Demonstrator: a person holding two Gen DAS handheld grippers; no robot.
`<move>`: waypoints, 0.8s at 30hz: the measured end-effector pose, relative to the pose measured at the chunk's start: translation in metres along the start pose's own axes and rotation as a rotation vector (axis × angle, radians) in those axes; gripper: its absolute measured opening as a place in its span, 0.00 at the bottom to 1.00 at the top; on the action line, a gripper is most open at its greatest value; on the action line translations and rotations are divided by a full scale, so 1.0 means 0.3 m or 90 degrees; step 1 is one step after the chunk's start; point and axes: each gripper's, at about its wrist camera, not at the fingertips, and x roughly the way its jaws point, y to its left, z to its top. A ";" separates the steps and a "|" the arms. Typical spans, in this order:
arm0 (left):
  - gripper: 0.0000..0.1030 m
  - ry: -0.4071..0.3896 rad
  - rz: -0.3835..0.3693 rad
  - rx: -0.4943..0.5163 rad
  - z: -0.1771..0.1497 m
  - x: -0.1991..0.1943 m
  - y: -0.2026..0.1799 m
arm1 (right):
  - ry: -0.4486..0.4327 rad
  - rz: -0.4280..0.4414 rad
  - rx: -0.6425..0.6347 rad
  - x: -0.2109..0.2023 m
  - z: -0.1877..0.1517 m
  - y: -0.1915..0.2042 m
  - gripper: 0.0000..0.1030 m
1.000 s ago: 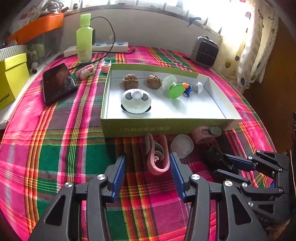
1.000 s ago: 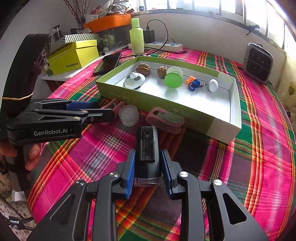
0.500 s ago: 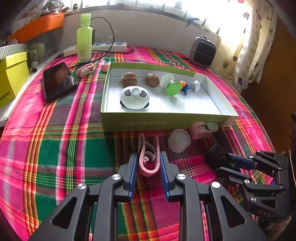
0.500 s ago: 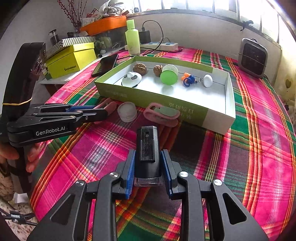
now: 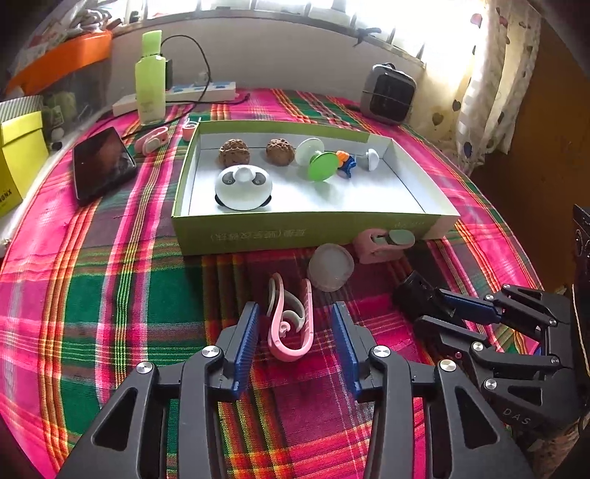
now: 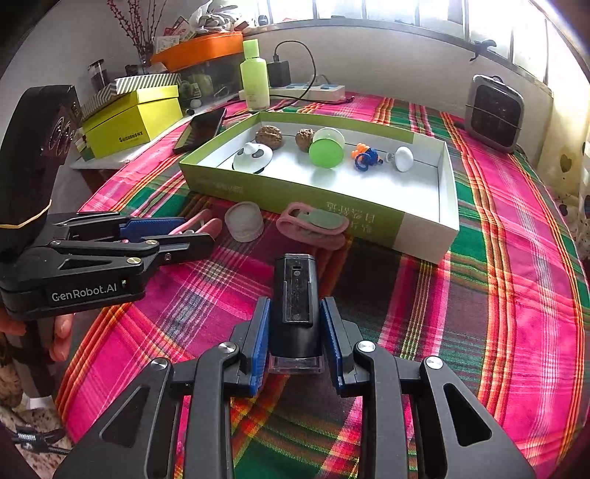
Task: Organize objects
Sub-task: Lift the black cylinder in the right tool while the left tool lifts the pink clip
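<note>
My left gripper point(image 5: 295, 346) had just been opening, its jaws apart around the pink clip point(image 5: 291, 324) lying on the cloth before the green box point(image 5: 295, 232). It looked light and springy; I judged its curved end the best hold. My right gripper point(image 6: 295, 342) clamped the black block point(image 6: 295, 306).

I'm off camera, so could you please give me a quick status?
Left gripper open, just reopened around pink clip. Right gripper shut on black device. Green box ahead, unobstructed.

daylight floods through the window point(image 6: 405, 11) at the far edge — glare there, fisheye-bent dark corners, sharp focus
</note>
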 end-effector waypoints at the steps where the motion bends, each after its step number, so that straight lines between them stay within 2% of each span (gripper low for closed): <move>1: 0.38 -0.002 0.003 0.002 0.000 0.001 -0.001 | 0.000 -0.002 -0.001 0.001 0.001 0.002 0.28; 10: 0.36 -0.010 0.031 0.024 0.002 0.009 -0.019 | 0.000 -0.011 -0.001 0.003 0.001 0.008 0.28; 17: 0.22 -0.014 0.057 0.027 0.006 0.011 -0.014 | 0.001 -0.017 -0.001 0.001 0.001 0.014 0.28; 24: 0.22 -0.014 0.055 0.024 0.007 0.009 -0.008 | 0.001 -0.021 0.000 0.000 0.002 0.017 0.28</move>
